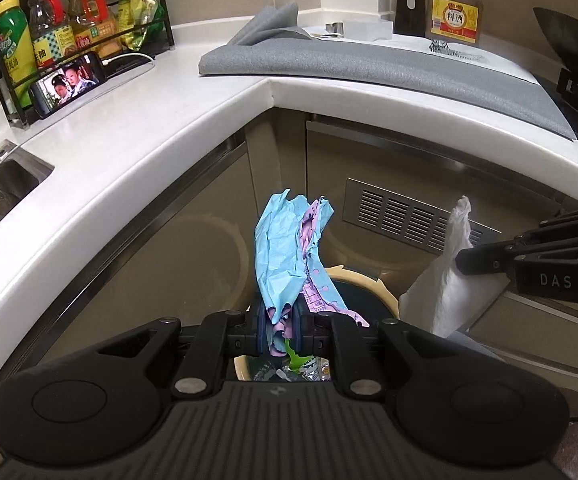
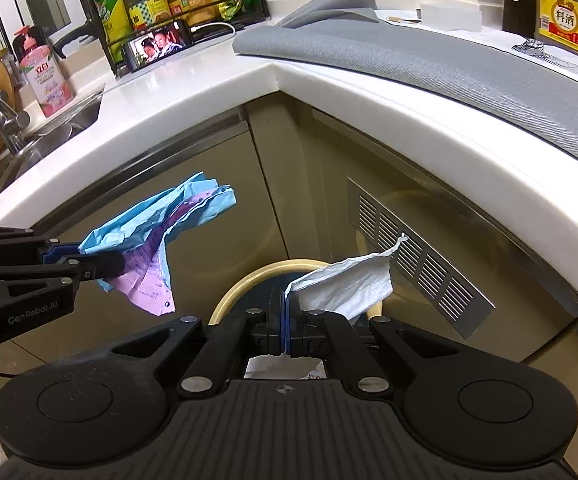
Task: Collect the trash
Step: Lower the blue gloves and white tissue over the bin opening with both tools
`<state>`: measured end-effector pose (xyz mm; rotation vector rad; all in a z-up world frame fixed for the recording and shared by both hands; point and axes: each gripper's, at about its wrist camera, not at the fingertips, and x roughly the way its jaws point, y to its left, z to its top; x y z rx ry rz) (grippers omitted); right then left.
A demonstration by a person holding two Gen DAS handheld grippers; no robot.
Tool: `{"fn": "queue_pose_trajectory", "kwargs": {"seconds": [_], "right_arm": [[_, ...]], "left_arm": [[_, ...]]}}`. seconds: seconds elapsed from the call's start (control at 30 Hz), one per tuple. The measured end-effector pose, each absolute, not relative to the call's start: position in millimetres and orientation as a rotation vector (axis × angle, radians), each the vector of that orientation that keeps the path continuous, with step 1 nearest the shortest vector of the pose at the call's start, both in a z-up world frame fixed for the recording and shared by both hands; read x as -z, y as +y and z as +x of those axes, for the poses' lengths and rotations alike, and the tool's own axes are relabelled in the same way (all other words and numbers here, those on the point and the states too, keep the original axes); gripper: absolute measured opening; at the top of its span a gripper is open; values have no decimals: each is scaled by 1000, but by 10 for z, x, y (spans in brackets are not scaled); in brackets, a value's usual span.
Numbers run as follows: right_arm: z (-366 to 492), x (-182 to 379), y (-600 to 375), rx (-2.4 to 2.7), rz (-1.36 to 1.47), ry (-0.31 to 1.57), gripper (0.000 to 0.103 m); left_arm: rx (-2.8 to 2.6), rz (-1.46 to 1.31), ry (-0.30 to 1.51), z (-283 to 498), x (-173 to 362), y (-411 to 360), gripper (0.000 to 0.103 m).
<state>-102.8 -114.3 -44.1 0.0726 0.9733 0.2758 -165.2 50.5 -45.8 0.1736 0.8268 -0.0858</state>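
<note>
Worktop (image 1: 137,152) wraps the corner; bin (image 2: 225,300) sits on the floor below it, w/ trash already inside. Both grippers hang over or near the bin mouth, each carrying paper.

Left gripper (image 1: 279,326): pinching the crumpled blue/pink paper (image 1: 285,248), jaws nearly together on the wad. From the right wrist view the paper looks off to the left of the rim, not clearly over the opening. Risk: let go there & it lands on the floor beside the bin. Needs to shift in over the mouth first, prob.

Right gripper (image 2: 285,322): pressed together on a corner of the white tissue (image 2: 349,284). Most of the sheet sticks out free past the pads toward the far rim. Risk: light & floppy, so on release it may drape over the rim or drift out instead of dropping in.

Smaller risk: thin tissue can cling to a pad after opening, so it comes back up w/ the gripper. The two grippers are near each other; a sideways swing could snag one paper on the other.
</note>
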Motion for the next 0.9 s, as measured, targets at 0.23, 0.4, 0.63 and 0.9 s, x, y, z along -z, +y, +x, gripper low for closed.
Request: {"fn": "queue_pose_trajectory", "kwargs": {"seconds": [0.23,0.4,0.63,0.9], "right_arm": [[-959,499,-1082,-278,62,1003,1],[-914,529,-1019,-284,48,1021,1],[-815,623,-972,-281,45,1059,1],[-677,802,-921,-277,35,1105,1]], "left_arm": [[79,181,855,-1539,535,467,14],[71,192,887,-1436,607,442,14],[79,188,931,-1305,693,469,14],[82,186,986,-1162,888,480,14]]}}
